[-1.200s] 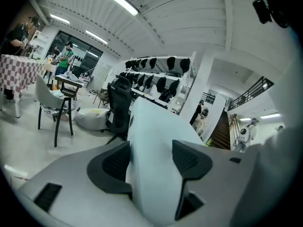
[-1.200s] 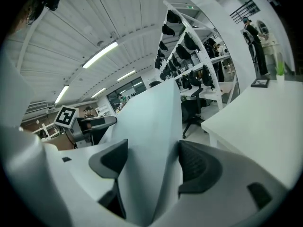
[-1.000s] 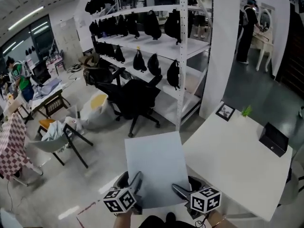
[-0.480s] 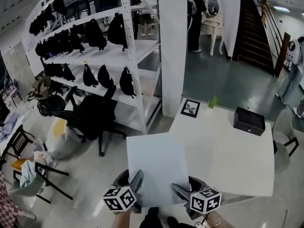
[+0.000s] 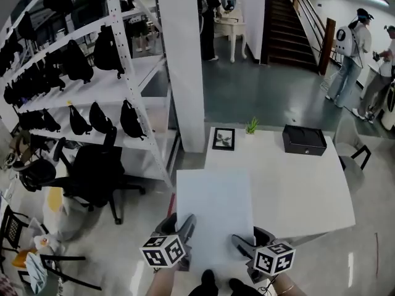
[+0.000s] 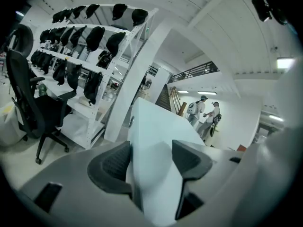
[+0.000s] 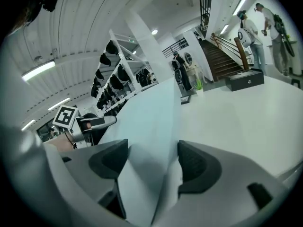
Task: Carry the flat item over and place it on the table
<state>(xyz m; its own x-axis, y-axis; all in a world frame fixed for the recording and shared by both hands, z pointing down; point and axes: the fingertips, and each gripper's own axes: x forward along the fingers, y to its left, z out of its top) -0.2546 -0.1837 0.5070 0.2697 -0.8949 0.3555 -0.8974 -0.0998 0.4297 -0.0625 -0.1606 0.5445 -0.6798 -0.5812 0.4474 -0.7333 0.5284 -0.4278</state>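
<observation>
1. Your left tongs [image 6: 150, 151] are clamped on the near left edge of the pale grey, flat rectangular sheet [image 5: 216, 217]. The dark ribbed pads sit on either face of it, and the sheet runs straight out from between them.
2. Your right tongs [image 7: 152, 156] grip the same sheet at its near right edge. Their pads press on it in the same way.
3. The sheet is thin, smooth and matte, with straight edges and square corners. It is held roughly level between the two tongs and points away from you.
4. Each of the tongs carries a cube with black-and-white square markers, the left cube [image 5: 163, 251] and the right cube [image 5: 274, 258], just below the sheet's near corners in the head view.
5. In the head view the sheet's far part overlaps the near left side of the white rectangular counter [image 5: 302, 193]. Whether it touches the top cannot be told.
6. At the counter's far edge stand a black rectangular box [image 5: 304, 139], a small black-framed picture [image 5: 223, 139] and a little green plant [image 5: 252, 126], all well apart from the sheet.
7. To your left stands a white metal shelving rack [image 5: 133, 73] hung with black bags, with a black office chair [image 5: 92, 171] in front of it.
8. A white square pillar [image 5: 182, 60] rises just beyond the counter's left corner.
9. A dark staircase [image 5: 296, 17] and several people stand farther off on the grey floor.
</observation>
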